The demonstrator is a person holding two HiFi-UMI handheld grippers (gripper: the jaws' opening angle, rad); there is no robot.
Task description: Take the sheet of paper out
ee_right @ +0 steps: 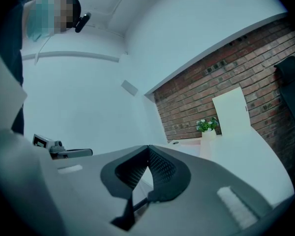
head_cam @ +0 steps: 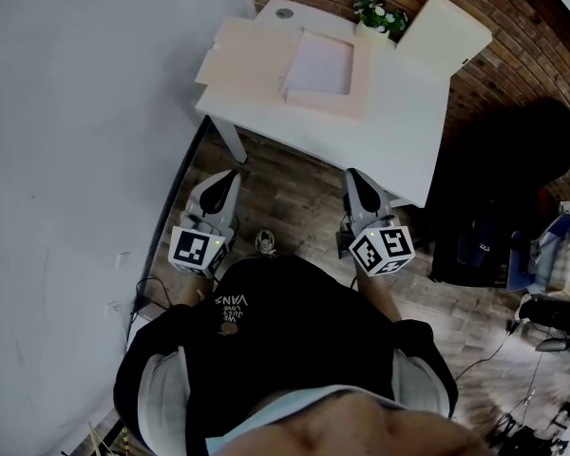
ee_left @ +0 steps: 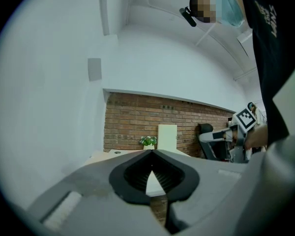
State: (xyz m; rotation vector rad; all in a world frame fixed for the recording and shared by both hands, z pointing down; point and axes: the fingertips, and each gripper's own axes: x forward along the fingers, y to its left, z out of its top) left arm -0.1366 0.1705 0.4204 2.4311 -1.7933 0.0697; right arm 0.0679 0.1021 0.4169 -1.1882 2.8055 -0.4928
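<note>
One view, head view, shows the paper (head_cam: pixel 318 62).

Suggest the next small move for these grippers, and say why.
Probably bring both forward over the white table toward the pale sheet of paper: the left gripper and right gripper are shut, empty and short of the table's near edge.

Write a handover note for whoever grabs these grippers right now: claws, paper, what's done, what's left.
Left claw: shut, empty, held short of the table.
Right claw: shut, empty, also short of it.
Sheet: lies in the open beige folder on the table, untouched.
Done: nothing yet.
Left: reach in, grip the sheet, take it out.
</note>
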